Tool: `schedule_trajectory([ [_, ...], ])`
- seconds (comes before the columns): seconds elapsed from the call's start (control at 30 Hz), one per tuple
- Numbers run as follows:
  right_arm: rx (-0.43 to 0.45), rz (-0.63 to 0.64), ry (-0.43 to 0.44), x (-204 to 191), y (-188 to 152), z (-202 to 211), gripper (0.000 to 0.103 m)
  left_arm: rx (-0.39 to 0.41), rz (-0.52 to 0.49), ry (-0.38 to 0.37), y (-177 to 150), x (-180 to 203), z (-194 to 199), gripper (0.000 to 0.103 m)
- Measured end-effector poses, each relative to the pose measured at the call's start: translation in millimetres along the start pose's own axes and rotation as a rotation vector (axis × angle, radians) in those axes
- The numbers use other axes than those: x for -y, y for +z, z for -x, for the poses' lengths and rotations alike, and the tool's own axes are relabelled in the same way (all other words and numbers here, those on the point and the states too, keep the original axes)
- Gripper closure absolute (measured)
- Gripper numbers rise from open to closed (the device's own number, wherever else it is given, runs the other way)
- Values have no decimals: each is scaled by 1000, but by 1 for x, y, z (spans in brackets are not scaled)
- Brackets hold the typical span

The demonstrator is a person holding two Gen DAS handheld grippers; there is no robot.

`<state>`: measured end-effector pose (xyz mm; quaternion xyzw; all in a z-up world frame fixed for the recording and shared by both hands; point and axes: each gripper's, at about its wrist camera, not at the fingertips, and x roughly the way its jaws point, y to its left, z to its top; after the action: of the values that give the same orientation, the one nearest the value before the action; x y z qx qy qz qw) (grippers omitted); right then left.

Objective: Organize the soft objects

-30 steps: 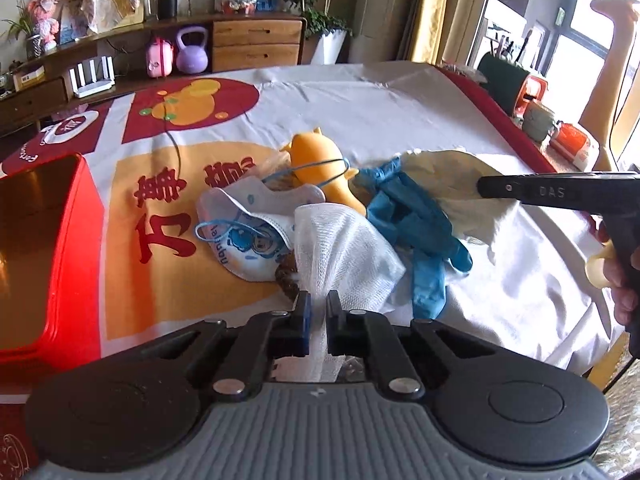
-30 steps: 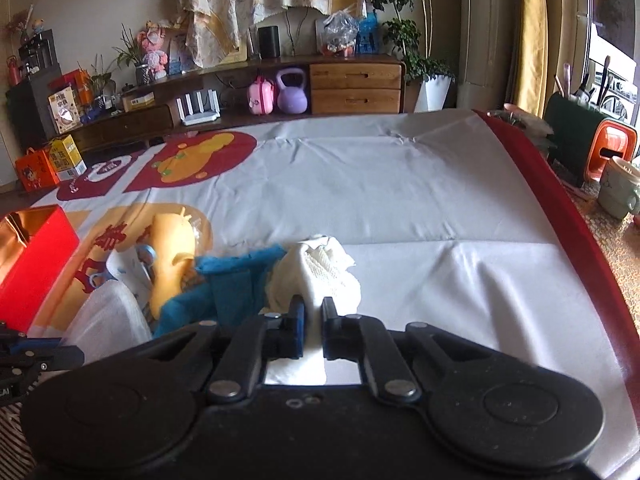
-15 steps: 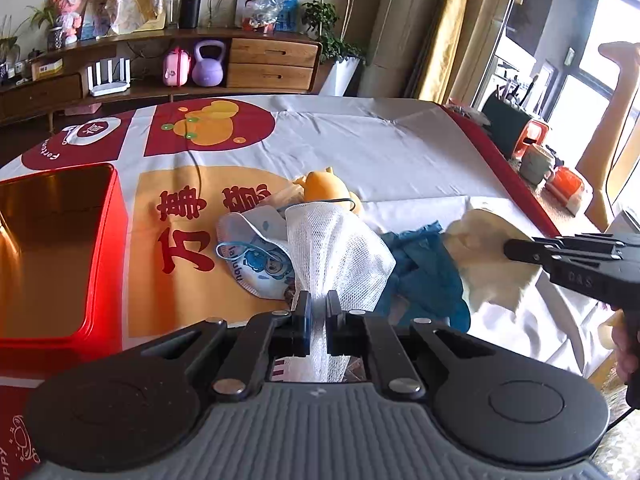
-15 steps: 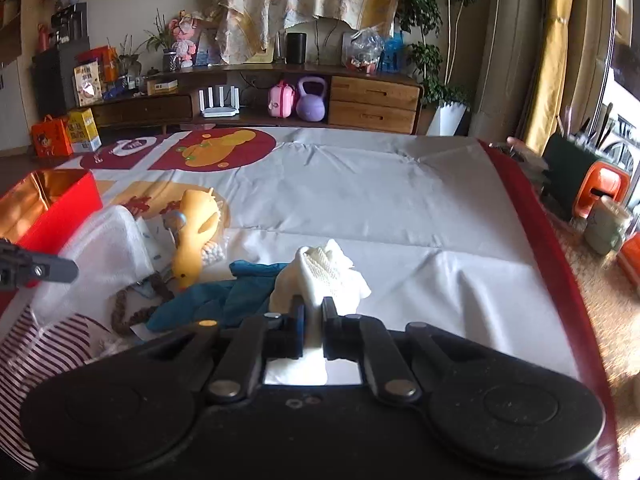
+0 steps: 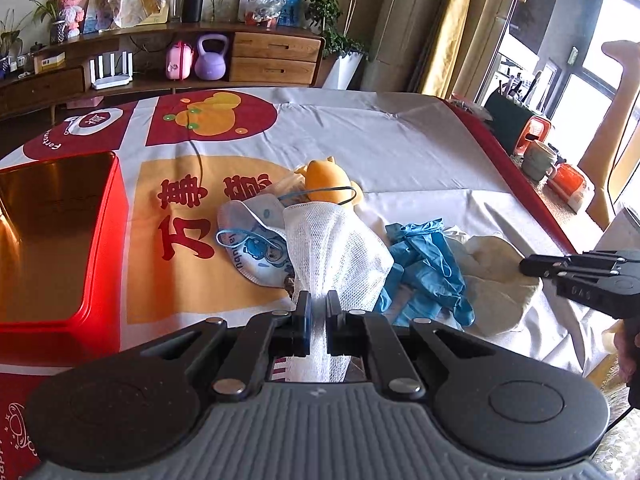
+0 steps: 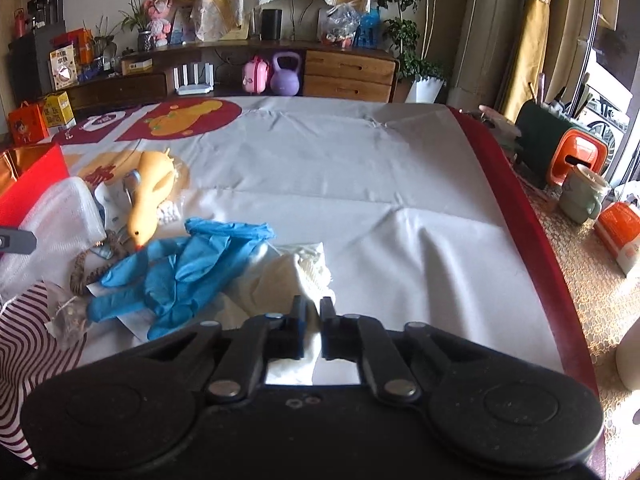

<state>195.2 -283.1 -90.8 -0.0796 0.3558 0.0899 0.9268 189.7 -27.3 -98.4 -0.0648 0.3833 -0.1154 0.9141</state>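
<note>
A printed white-and-red tablecloth (image 5: 380, 140) fills both views, with an open red tin box with a gold lining (image 5: 52, 236) at the left edge of the left wrist frame, to the left of the left gripper (image 5: 317, 306). That claw is pinched narrow on a white mesh cloth (image 5: 332, 244), which rises from the jaws toward frame centre, its long axis running straight away from the camera. The box, the likely destination, lies nearer this hand than the other. Behind the mesh sit an orange soft duck toy (image 5: 326, 178) and a pale blue child's face mask with blue ear loops (image 5: 256, 236); crumpled blue rubber gloves (image 5: 424, 264) lie just right of it. In the right wrist view, lower centre, the right gripper (image 6: 314, 322) is closed tight on a cream knitted cloth (image 6: 296, 272), touching the gloves. A red-and-white striped fabric (image 6: 24, 344) occupies that frame's lower left.
</note>
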Motion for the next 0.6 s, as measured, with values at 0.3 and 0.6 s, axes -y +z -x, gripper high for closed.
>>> schedule_trajectory([
  [0.3, 7, -40, 17, 18, 7, -1, 68, -2, 1, -11, -2, 2, 1, 97],
  [0.6, -54, -113, 75, 23, 8, -34, 49, -15, 3, -6, -3, 3, -2, 97],
])
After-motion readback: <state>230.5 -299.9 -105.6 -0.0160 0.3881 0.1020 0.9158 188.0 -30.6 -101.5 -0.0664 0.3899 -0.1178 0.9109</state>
